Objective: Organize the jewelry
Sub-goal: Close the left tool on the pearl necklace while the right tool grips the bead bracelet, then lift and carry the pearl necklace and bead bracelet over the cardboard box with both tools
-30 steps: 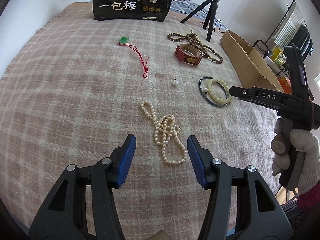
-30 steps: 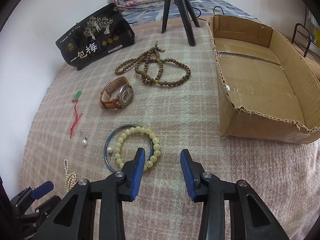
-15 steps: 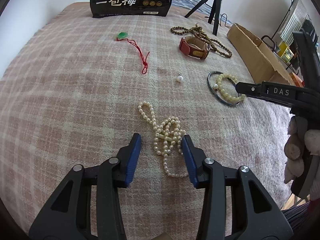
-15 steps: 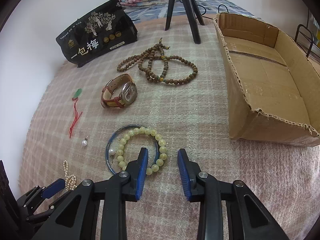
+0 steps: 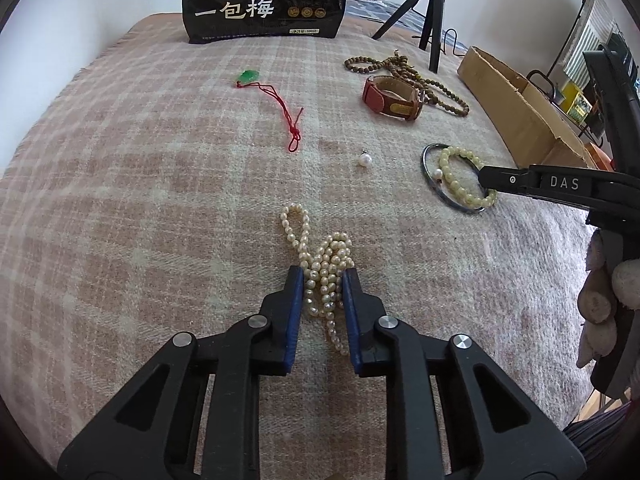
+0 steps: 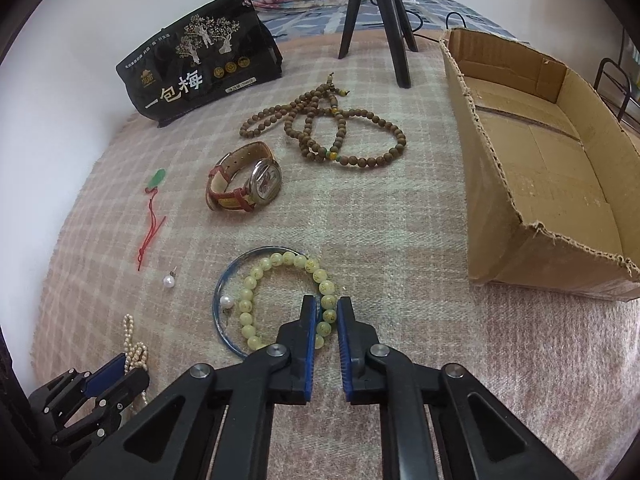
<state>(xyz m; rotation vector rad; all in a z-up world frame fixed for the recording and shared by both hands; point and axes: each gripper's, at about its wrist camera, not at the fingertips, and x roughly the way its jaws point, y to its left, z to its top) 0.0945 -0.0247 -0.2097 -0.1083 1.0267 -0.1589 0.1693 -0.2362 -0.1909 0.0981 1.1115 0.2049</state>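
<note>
My left gripper (image 5: 322,276) is shut on the pearl necklace (image 5: 320,256), which lies bunched on the plaid blanket. My right gripper (image 6: 325,308) is shut on the yellow bead bracelet (image 6: 280,300), which lies inside a blue bangle (image 6: 224,300). The bracelet (image 5: 460,180) and bangle (image 5: 430,176) also show in the left wrist view, with the right gripper's finger over them. A red-strap watch (image 6: 244,184), a brown bead strand (image 6: 324,132), a green pendant on red cord (image 6: 154,200) and a loose pearl (image 6: 169,281) lie further back.
An open cardboard box (image 6: 540,152) stands at the right. A black printed bag (image 6: 200,68) and a tripod (image 6: 376,12) stand at the back of the blanket (image 6: 400,240). Another pearl (image 6: 227,302) lies inside the bangle. The blanket's edge drops off at the left.
Both grippers moved forward and down and closed: the left onto the pearl necklace, the right onto the yellow bead bracelet.
</note>
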